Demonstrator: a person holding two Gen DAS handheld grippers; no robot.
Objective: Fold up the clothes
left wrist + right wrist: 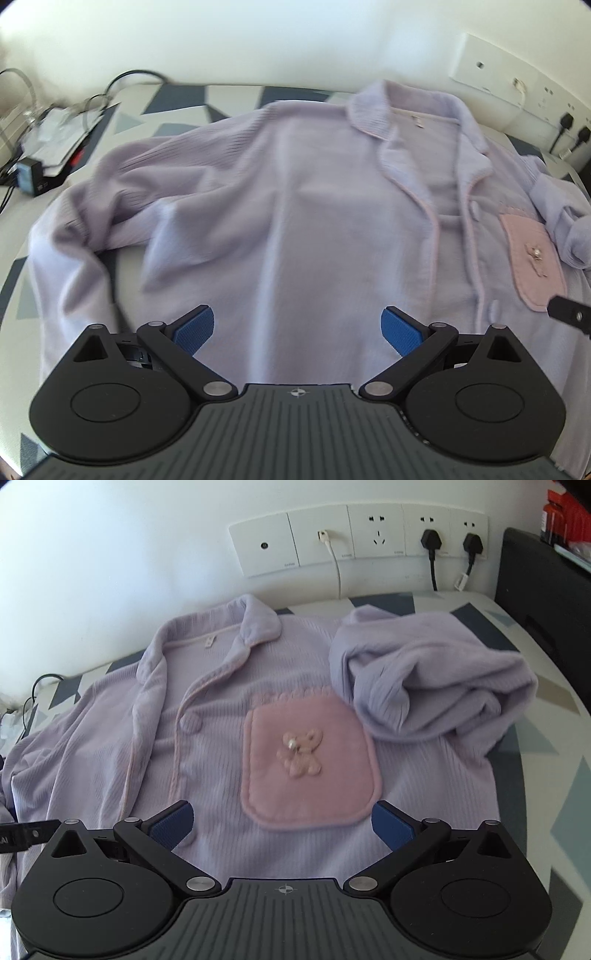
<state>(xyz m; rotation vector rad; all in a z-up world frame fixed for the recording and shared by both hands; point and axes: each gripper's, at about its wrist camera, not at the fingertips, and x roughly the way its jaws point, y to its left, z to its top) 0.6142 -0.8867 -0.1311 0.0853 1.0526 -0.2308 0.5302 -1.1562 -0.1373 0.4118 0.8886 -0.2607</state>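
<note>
A lilac pyjama top [303, 206] [207, 738] lies face up on the patterned table, collar toward the wall. Its pink chest pocket [308, 764] [530, 254] carries a small bear appliqué. One sleeve [424, 686] is bunched in a heap beside the pocket; the other sleeve [92, 206] is spread out crookedly to the left. My left gripper [297, 330] hovers open over the lower front panel, nothing between its blue pads. My right gripper [282, 823] hangs open just below the pocket, also empty. The tip of the right gripper [570, 315] shows at the left view's right edge.
A white socket strip [354, 539] with two black plugs and a white cable runs along the wall behind the top. Cables and a small black box [31, 177] lie at the table's far left. A dark object [543, 598] stands at the far right.
</note>
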